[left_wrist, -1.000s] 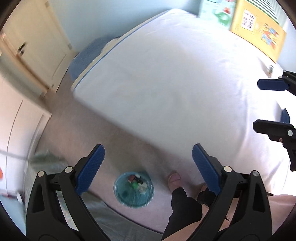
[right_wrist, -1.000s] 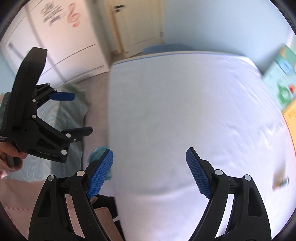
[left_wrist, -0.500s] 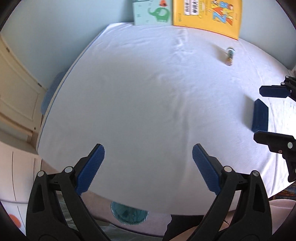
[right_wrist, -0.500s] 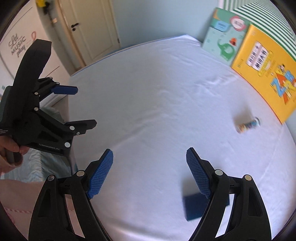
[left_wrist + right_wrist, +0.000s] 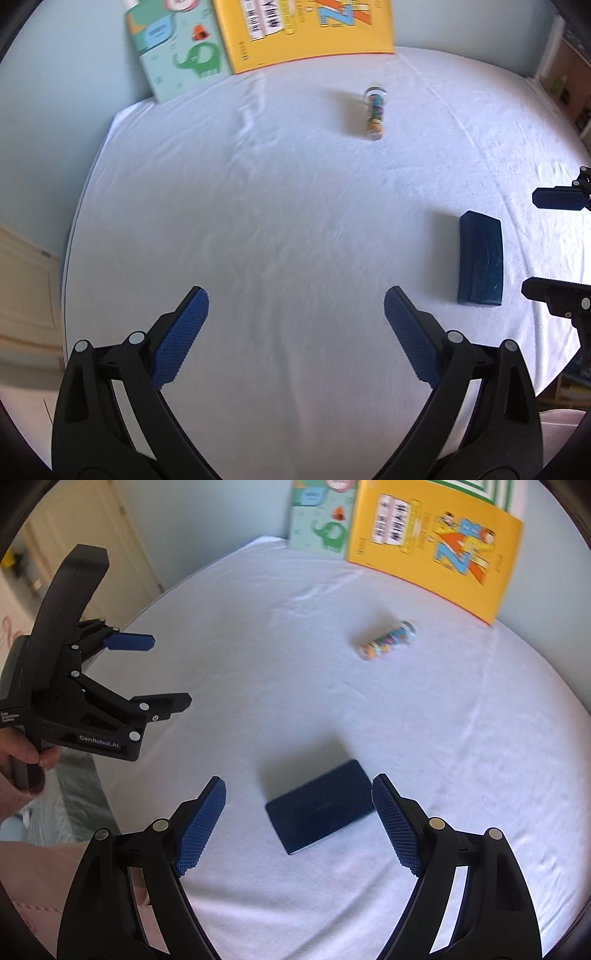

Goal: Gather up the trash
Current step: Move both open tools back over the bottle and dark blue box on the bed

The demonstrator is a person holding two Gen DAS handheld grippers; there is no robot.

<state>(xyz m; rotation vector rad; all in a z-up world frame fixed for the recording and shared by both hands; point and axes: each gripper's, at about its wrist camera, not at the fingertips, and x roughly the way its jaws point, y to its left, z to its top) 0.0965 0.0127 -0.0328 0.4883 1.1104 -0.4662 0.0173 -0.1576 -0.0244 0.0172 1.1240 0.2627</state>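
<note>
A flat dark blue box [image 5: 321, 808] lies on the white bed sheet [image 5: 258, 664], just ahead of and between the fingers of my right gripper [image 5: 299, 819], which is open and empty above it. The box also shows in the left wrist view [image 5: 480, 264], to the right. A clear tube of coloured candies [image 5: 388, 639] lies farther back; it also shows in the left wrist view [image 5: 375, 112]. My left gripper [image 5: 295, 332] is open and empty over bare sheet; it shows in the right wrist view [image 5: 147, 672] at left.
A yellow book [image 5: 436, 542] and a green elephant book [image 5: 321, 520] lean against the wall at the bed's far edge. A cream door [image 5: 92, 546] is at the left. A grey-green bag [image 5: 70, 790] lies on the floor beside the bed.
Both grippers have swung up from the floor and bin toward the bed. The blue box and candy tube have come into view and grown closer. Both grippers stayed open.
</note>
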